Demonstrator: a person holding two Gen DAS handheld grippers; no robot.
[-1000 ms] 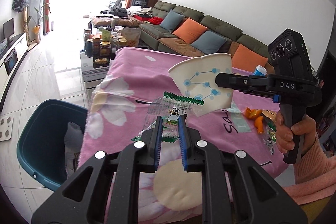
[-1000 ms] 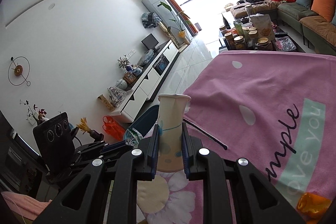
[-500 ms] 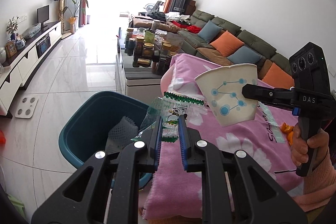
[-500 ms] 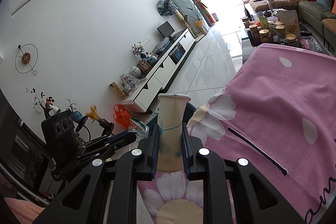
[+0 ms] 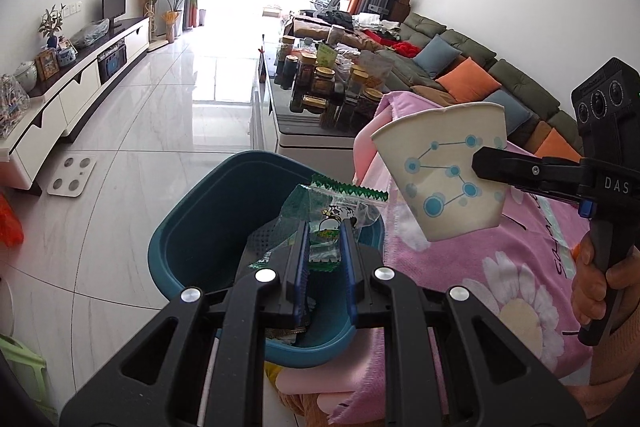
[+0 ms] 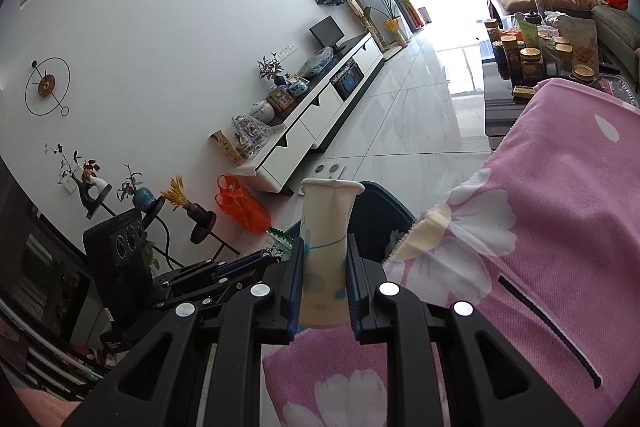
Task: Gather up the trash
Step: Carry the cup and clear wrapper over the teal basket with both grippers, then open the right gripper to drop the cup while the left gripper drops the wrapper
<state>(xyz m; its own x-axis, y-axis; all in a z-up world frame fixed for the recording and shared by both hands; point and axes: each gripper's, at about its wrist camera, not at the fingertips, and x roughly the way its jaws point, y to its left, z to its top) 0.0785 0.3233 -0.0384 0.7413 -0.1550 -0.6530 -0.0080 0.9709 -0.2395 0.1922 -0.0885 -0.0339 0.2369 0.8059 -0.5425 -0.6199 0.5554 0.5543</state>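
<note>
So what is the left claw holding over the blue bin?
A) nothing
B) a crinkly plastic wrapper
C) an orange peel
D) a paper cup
B: the left claw is shut on a clear plastic wrapper with a green zigzag edge, right above the blue bin; the paper cup is in the right claw instead.

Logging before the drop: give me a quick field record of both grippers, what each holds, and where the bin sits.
left gripper: shut on clear snack wrapper, above the bin
right gripper: shut on squashed paper cup
paper cup position: over the edge of the pink blanket, beside the bin
teal bin: on the floor against the blanket edge, trash already inside
</note>
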